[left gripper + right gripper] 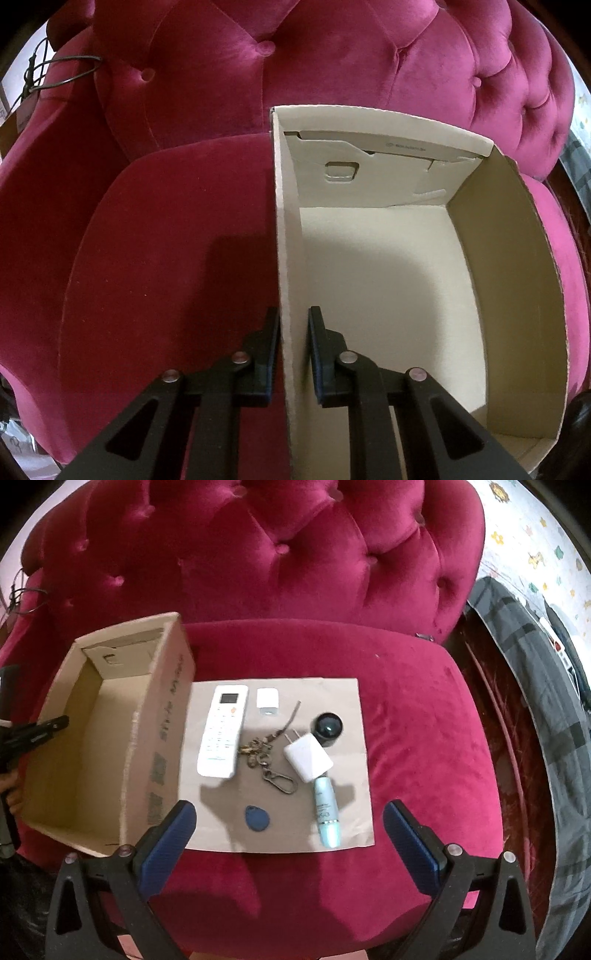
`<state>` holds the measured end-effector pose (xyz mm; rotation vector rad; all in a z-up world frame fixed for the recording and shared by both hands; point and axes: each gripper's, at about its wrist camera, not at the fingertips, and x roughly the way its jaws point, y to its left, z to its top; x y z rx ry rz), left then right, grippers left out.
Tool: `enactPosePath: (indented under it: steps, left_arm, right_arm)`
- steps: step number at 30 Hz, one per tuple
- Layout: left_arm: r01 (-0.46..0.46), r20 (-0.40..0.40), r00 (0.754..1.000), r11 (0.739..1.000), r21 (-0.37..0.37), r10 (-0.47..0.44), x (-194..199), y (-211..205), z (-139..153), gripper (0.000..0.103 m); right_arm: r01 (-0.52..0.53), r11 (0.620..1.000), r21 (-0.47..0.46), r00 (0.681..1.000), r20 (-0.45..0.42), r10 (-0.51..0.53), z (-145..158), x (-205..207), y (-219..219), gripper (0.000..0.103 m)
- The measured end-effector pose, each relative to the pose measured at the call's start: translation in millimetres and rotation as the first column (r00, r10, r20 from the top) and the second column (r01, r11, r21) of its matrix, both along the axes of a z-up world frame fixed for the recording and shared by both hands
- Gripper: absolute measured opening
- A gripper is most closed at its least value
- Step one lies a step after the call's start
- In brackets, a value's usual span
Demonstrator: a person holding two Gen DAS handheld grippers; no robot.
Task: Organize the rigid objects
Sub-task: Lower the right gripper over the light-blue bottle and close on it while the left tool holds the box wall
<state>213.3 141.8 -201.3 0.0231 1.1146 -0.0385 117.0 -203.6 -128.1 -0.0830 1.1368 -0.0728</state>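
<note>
An empty cardboard box [99,738] sits on the left of a pink velvet armchair seat [424,738]. My left gripper [293,354] straddles the box's left wall [286,295], one finger each side, nearly shut on it; it also shows in the right wrist view [48,727]. Beside the box lies a brown paper sheet [354,812] with a white remote [221,731], small white box [267,700], key ring [271,760], white charger [308,757], black lens cap [328,728], teal tube [327,812] and blue tag [257,816]. My right gripper [290,834] is open and empty above the sheet's near edge.
The tufted chair back [258,554] rises behind the seat. A grey blanket [554,720] and patterned floor mat [535,535] lie to the right. A cable [40,74] hangs at the chair's left arm.
</note>
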Motion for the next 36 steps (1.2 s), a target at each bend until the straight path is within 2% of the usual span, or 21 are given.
enactPosePath:
  steps: [12,18,27,33,36]
  left_arm:
    - [-0.007,0.001,1.000,1.000,0.004,0.007,7,-7,-5,0.016]
    - [-0.009,-0.003,1.000,1.000,-0.003,0.009,7,-5,-5,0.016]
    - [-0.008,-0.003,1.000,1.000,-0.002,0.008,8,-6,-5,0.016]
    - [-0.008,-0.002,1.000,1.000,-0.002,0.008,7,-6,-6,0.016]
    - [-0.007,-0.002,1.000,1.000,-0.002,0.007,7,-6,-6,0.016]
  right_arm:
    - [-0.022,0.999,-0.039,0.999,-0.051,0.020,-64,13,-32,0.102]
    - [-0.009,0.999,-0.036,0.994,-0.109,0.005,-96,22,-45,0.097]
    - [0.008,1.000,-0.016,0.986,-0.169,-0.011,-128,32,-57,0.081]
    - [0.007,1.000,0.007,0.980,-0.200,-0.005,-141,38,-61,0.072]
    - [0.019,0.999,0.027,0.976,-0.217,-0.013,-145,43,-66,0.065]
